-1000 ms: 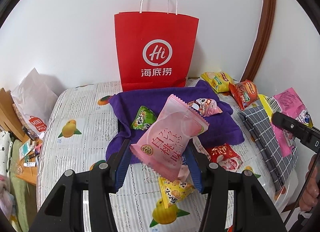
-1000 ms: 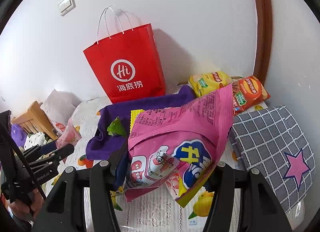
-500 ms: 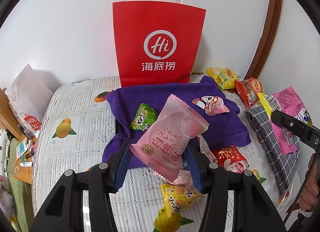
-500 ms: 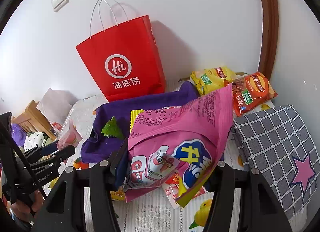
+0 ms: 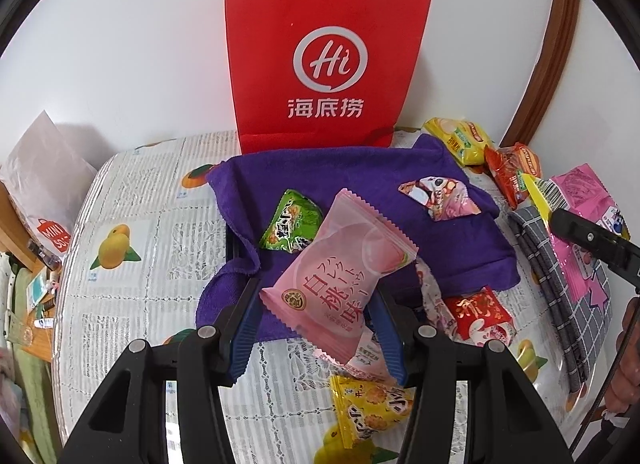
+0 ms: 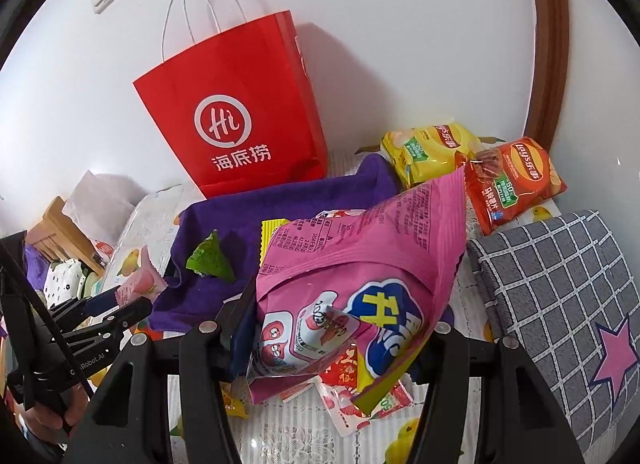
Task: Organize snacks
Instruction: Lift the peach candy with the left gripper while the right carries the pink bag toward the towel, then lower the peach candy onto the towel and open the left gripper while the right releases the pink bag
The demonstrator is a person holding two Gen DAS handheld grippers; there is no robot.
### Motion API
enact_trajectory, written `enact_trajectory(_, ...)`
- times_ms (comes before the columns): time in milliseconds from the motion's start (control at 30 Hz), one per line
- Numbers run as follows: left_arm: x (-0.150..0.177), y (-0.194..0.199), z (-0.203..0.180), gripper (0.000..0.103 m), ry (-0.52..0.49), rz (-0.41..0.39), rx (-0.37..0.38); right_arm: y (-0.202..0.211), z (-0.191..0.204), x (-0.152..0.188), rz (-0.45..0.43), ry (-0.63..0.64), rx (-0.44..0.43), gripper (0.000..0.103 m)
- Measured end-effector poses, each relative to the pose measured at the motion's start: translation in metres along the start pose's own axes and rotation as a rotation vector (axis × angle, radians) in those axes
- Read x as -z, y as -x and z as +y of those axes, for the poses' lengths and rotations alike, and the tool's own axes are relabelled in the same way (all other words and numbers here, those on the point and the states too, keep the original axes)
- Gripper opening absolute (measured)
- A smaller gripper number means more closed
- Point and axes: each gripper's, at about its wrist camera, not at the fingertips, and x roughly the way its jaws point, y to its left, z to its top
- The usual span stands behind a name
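Note:
My left gripper (image 5: 316, 324) is shut on a pale pink peach-flavour snack packet (image 5: 340, 276), held above the front edge of a purple towel (image 5: 360, 168). On that towel lie a green packet (image 5: 290, 222) and a small pink cartoon packet (image 5: 438, 198). My right gripper (image 6: 340, 328) is shut on a large pink snack bag (image 6: 360, 264), held over the table's right part. That bag hides much of the towel (image 6: 224, 220) in the right wrist view. A red paper bag (image 5: 320, 52) stands upright behind the towel against the wall.
Yellow (image 6: 428, 152) and orange (image 6: 516, 184) chip bags lie at the back right. A grey checked cloth (image 6: 560, 276) covers the right side. Loose red (image 5: 478, 310) and yellow (image 5: 368, 412) packets lie on the fruit-print tablecloth (image 5: 128, 264). A cluttered wooden shelf (image 6: 52, 232) stands left.
Both grippers have moved forward and down toward the towel with their packets still held; the red bag and the towel look larger and nearer.

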Motion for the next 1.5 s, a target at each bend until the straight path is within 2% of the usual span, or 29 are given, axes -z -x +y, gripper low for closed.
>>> enact_trajectory(400, -0.001, -0.016, 0.025, 0.051, 0.047, 0.017, -0.024, -0.025, -0.01, -0.002, 0.026, -0.029, 0.008, 0.058)
enact_trajectory(667, -0.003, -0.029, 0.039, 0.051, 0.07, 0.028, -0.034, -0.061, 0.001, -0.009, 0.062, -0.018, 0.008, 0.058)
enact_trajectory(1067, -0.02, -0.062, 0.037, 0.051, 0.072, 0.034, -0.021, -0.098, 0.002, -0.022, 0.052, -0.006, 0.017, 0.058)
enact_trajectory(1333, -0.027, -0.082, 0.042, 0.051, 0.101, 0.04, -0.011, -0.127, -0.003, -0.018, 0.088, -0.006, 0.025, 0.058)
enact_trajectory(1500, -0.031, -0.093, 0.042, 0.051, 0.114, 0.047, -0.004, -0.13, -0.001, -0.017, 0.056, 0.022, 0.052, 0.059)
